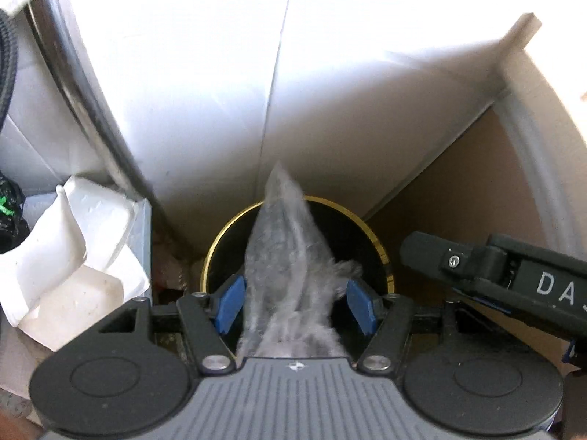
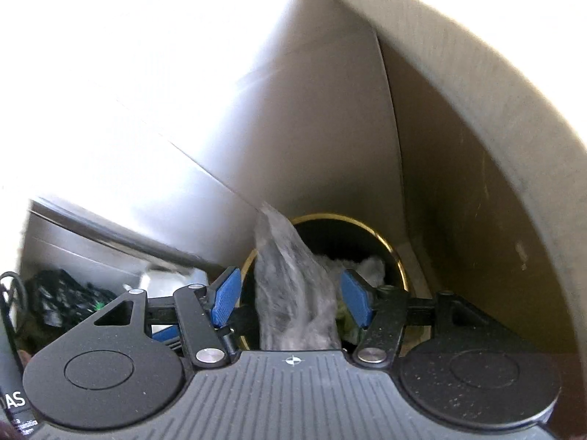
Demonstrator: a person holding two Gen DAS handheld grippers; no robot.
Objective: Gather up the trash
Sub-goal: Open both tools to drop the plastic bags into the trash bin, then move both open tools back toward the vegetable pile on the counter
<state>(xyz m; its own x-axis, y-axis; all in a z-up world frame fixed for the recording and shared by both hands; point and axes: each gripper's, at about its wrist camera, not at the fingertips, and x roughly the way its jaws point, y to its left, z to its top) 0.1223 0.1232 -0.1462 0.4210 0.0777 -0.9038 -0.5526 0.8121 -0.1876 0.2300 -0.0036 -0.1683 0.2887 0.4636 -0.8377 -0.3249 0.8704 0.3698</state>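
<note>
Both tongs, left tongs [image 1: 295, 302] and right tongs [image 2: 291, 299], stand spread around a blurry, seemingly light, crinkly clear plastic bag [image 1: 284, 256] above the gold-rimmed black bin [image 1: 379, 247].

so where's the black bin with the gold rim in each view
Left wrist: the black bin with the gold rim sits low centre, just past the left gripper, partly hidden by the clear plastic bag.
Right wrist: low centre-right, beyond the right gripper.
Shared landmark: the clear plastic bag rising in front of the bin.
</note>
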